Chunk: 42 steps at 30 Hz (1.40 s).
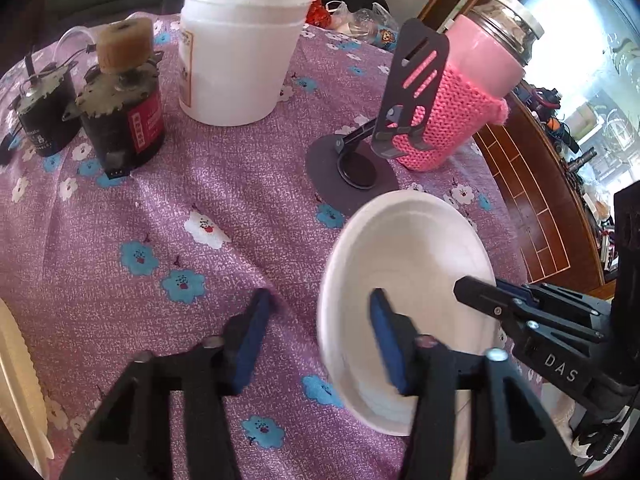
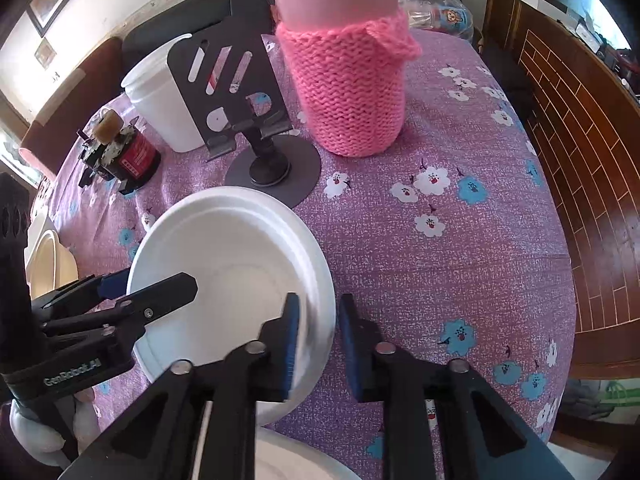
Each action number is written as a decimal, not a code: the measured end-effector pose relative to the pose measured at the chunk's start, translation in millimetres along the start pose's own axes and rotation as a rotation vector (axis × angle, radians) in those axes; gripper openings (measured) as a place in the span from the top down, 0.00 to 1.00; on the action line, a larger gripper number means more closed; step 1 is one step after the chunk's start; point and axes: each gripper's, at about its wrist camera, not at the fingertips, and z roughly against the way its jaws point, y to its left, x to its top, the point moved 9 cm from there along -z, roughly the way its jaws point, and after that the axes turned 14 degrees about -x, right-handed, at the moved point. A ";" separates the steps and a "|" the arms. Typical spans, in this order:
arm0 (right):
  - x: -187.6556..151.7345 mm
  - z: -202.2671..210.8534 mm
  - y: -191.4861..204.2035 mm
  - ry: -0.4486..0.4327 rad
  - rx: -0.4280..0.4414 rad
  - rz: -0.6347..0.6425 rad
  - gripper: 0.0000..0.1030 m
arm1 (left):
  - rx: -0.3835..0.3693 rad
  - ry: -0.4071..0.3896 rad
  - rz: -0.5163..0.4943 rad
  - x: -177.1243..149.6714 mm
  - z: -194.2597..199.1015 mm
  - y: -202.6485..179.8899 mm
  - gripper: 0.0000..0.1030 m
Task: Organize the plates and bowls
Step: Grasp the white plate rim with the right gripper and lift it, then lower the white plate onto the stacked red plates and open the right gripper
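A white foam bowl (image 1: 408, 280) (image 2: 236, 264) sits on the purple flowered tablecloth. My left gripper (image 1: 316, 340) is open, with its jaws either side of the bowl's near-left rim: one finger inside, one outside. My right gripper (image 2: 318, 344) is open around the bowl's right rim, with one pad inside and one outside; it shows from the side in the left wrist view (image 1: 520, 312). The left gripper shows at the left of the right wrist view (image 2: 120, 304). A second white plate or bowl (image 2: 288, 460) lies under my right gripper. A cream paper plate (image 1: 16, 380) lies at the far left.
Behind the bowl stand a black phone stand (image 1: 400, 100) (image 2: 256, 120), a jar in a pink knitted sleeve (image 1: 460, 92) (image 2: 348, 72), a white tub (image 1: 240, 48) (image 2: 160, 100) and two small motors (image 1: 124, 100). The table edge (image 2: 560, 280) and wooden floor lie to the right.
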 end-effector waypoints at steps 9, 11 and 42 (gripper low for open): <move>10.2 30.1 21.8 -0.072 -0.009 0.010 0.89 | -0.030 -0.062 0.032 7.4 34.8 6.1 0.86; 10.8 41.0 30.3 -0.091 0.000 0.017 0.89 | -0.035 -0.092 0.041 6.9 51.6 8.4 0.86; -116.5 150.0 357.4 -0.161 0.298 0.284 0.87 | 0.158 -0.517 0.287 -179.8 359.4 180.8 0.85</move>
